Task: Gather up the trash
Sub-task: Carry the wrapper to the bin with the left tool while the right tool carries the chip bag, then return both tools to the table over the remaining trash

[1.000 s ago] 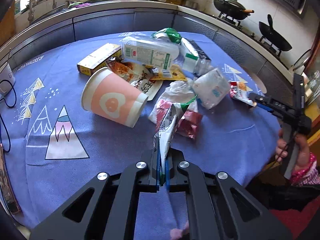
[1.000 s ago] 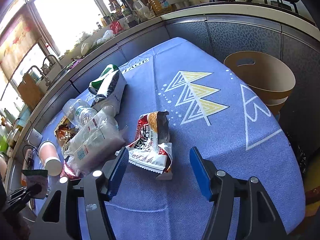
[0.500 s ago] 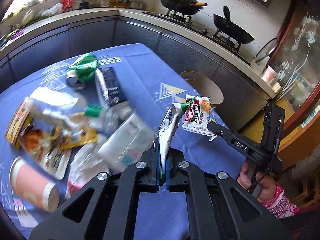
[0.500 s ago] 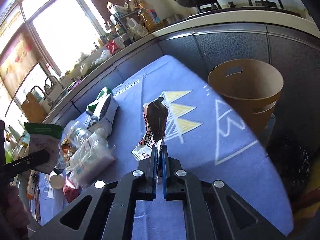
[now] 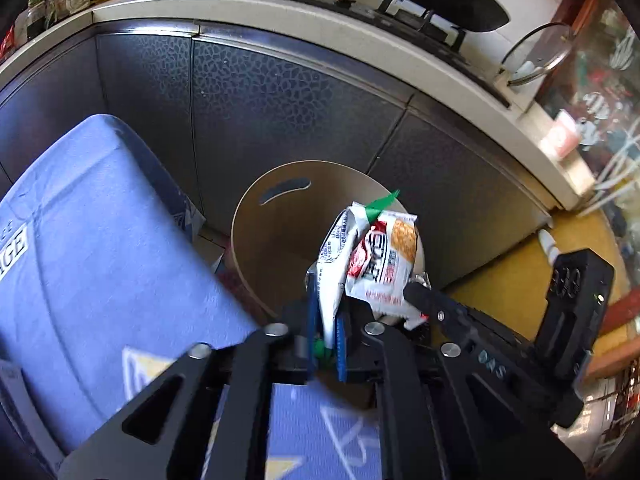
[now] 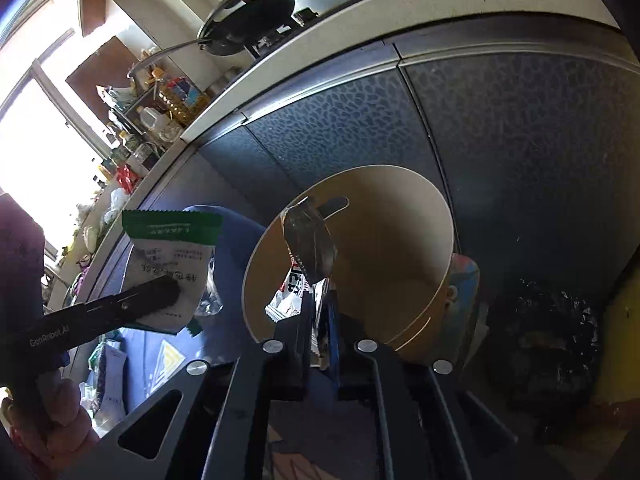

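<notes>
1. Left wrist view: the left gripper (image 5: 328,340) has its jaws opening, with the white-and-green wrapper (image 5: 334,268) standing upright between its blue pads; I cannot tell whether the pads press on it. The wrapper's top lies over the mouth of the tan bin (image 5: 280,240).
2. Same view: the right gripper (image 5: 416,296) reaches in from the right of the bin, its tip at the lower edge of the red-and-white snack packet (image 5: 384,264), which hangs over the bin's rim just beside the wrapper.
3. Same view: the blue tablecloth (image 5: 100,260) lies left of the bin, dark cabinet doors (image 5: 280,100) behind it.
4. Right wrist view: the right gripper (image 6: 320,344) has jaws opening, the snack packet (image 6: 308,252) between them, its silvery inside over the bin (image 6: 400,240).
5. Same view: left of the bin, the left gripper (image 6: 168,292) shows side-on across the wrapper (image 6: 168,264); a hand (image 6: 52,412) holds its handle.
</notes>
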`<state>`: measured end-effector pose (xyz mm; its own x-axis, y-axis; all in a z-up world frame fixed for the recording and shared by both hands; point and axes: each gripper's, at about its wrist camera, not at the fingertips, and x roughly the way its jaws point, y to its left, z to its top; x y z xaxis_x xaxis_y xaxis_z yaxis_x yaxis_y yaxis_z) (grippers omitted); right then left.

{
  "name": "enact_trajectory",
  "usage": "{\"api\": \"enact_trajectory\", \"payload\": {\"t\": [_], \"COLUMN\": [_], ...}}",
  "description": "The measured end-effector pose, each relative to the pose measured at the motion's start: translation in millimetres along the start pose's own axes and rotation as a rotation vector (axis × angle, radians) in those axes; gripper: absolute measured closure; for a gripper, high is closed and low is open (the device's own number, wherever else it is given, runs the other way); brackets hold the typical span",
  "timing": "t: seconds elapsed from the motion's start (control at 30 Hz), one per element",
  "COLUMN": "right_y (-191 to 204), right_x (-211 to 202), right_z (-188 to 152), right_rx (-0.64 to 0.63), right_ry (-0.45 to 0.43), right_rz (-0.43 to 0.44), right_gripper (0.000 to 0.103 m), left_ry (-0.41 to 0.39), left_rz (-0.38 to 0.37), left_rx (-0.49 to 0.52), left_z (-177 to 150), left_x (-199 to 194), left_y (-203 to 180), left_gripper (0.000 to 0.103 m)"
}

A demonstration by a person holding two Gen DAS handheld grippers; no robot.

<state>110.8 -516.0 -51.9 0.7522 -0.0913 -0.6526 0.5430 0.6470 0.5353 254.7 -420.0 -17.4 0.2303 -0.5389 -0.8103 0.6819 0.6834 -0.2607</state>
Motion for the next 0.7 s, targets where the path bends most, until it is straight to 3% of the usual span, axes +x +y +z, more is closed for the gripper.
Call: {"api": "enact_trajectory", "payload": {"t": [0.03, 0.07, 0.1, 0.23, 0.37, 0.53, 0.6, 0.7], "right_y": [-2.7, -6.6, -9.6, -9.7, -5.4, 21.1, 35.3, 61.4], "right_x": [5.9, 5.8, 3.8, -11.8, -37.1, -62.0, -67.0, -66.9], "right_z": [2.7, 3.0, 2.4, 0.4, -13.3, -50.0, -68.8, -98.9], "right_rx": [0.010, 0.021, 0.033, 0.014, 0.045, 0.028, -0.006, -0.063], "right_ry": [0.008, 0.000, -0.024, -0.073, -0.111, -0.101, -0.088, -0.037], "right_rz": [-0.008, -0.018, -0.028, -0.015, 0.047, 0.152, 0.169, 0.212], "right_gripper": [0.048, 0.038, 0.038, 0.038, 0.038, 0.039, 0.042, 0.056], "left_ry": [0.000, -0.001, -0.005, -0.016, -0.072, -0.144, -0.155, -0.164], "left_rz": [0.018, 0.035, 0.054, 0.071, 0.030, 0.003, 0.025, 0.097], "left_rx": [-0.008, -0.017, -0.025, -0.037, -0.042, -0.031, -0.028, -0.002], "left_z": [3.5, 4.6, 3.9, -2.8, -24.6, -98.2, -134.9, -193.5], "left_x": [10.9, 16.4, 18.6, 10.7, -30.9, -98.8, -120.3, -152.3], "left_y": [-0.6, -0.4, 1.3, 5.8, 4.8, 12.7, 19.5, 29.8], "left_gripper": [0.069, 0.048, 0.038, 0.038, 0.039, 0.039, 0.039, 0.039]}}
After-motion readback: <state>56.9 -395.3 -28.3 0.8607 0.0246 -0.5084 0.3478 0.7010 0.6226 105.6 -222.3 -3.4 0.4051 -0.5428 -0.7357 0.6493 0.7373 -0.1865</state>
